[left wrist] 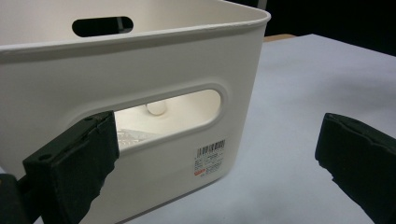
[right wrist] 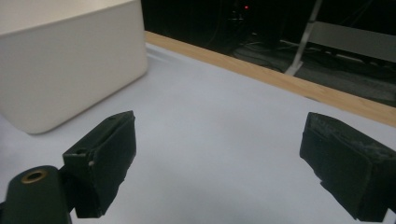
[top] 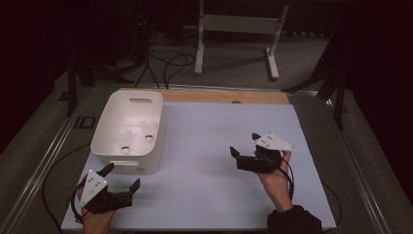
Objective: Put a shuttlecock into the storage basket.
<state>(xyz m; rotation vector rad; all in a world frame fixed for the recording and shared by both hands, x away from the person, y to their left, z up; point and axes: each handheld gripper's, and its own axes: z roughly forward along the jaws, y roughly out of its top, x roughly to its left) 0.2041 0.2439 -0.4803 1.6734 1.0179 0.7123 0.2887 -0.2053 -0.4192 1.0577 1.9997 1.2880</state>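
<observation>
Left gripper view: the left gripper is held w/ both jaws spread wide and nothing between them, aimed at the near wall of the white bin. 1 jaw overlaps the left end of the handle slot; the other hangs over bare table to the right. A barcode label sits below the slot. Through the slot, small pale items can be seen inside, incl. 1 round white piece.

High view: the left gripper is placed just beside the bin's near wall, at the table's front-left. The bin stands upright on the white table cover, left of centre; 2 small round items and some clear pieces lie on its floor, type not resolvable. The right gripper is held well apart from the bin, over the right half of the cover, jaws also wide and empty.

Judged step: approach to the bin by the left gripper, probably for a hold at the near wall or slot. Recommended procedure:
1. Jaws to be kept wide until 1 is inside the slot or over the rim.
2. Wall to be centred between the pads before closing.
3. Closing to be done slowly; a light bin may slide or tip.
4. Right gripper to be brought in as support if needed.
</observation>
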